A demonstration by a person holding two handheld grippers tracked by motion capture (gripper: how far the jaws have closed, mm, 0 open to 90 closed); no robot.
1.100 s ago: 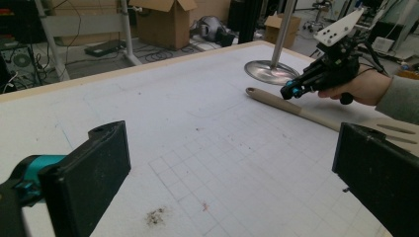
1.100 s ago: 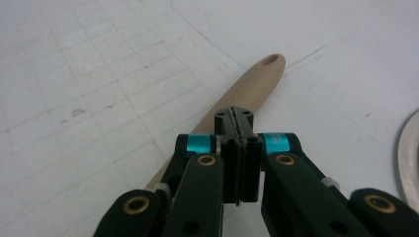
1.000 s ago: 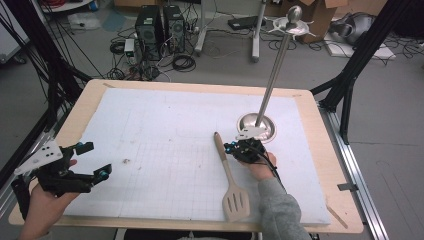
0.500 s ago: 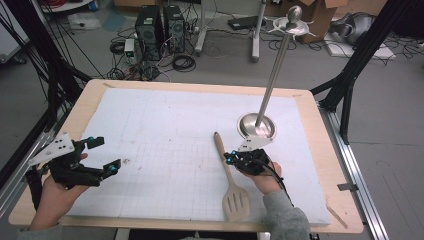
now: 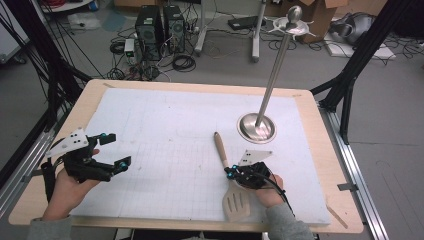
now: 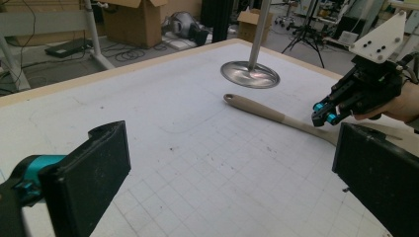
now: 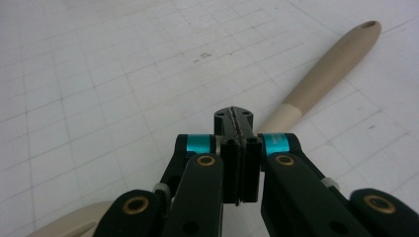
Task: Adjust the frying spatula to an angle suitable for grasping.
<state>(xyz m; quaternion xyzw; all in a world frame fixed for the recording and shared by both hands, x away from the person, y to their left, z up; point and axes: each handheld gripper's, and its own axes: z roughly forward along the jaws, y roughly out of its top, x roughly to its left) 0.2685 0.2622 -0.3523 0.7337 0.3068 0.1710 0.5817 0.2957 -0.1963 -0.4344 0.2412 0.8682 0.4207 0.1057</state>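
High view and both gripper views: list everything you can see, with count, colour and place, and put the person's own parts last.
spatula: one, beige, slotted blade, lying on the mat right of centre, handle pointing away from the person.
metal stand: one, silver, round base on the mat beyond the spatula, its pole leaning up to a knob.
mat: one, white with a grid, covering most of the table.
table: one, light wood rim around the mat.
computer towers: two, black, on the floor beyond the table among cables.
cardboard boxes: brown, on the floor behind the table.
left hand-held gripper: one, black with teal, jaws wide open, empty, near left edge.
right hand-held gripper: one, black with teal, jaws shut, over the spatula's neck.
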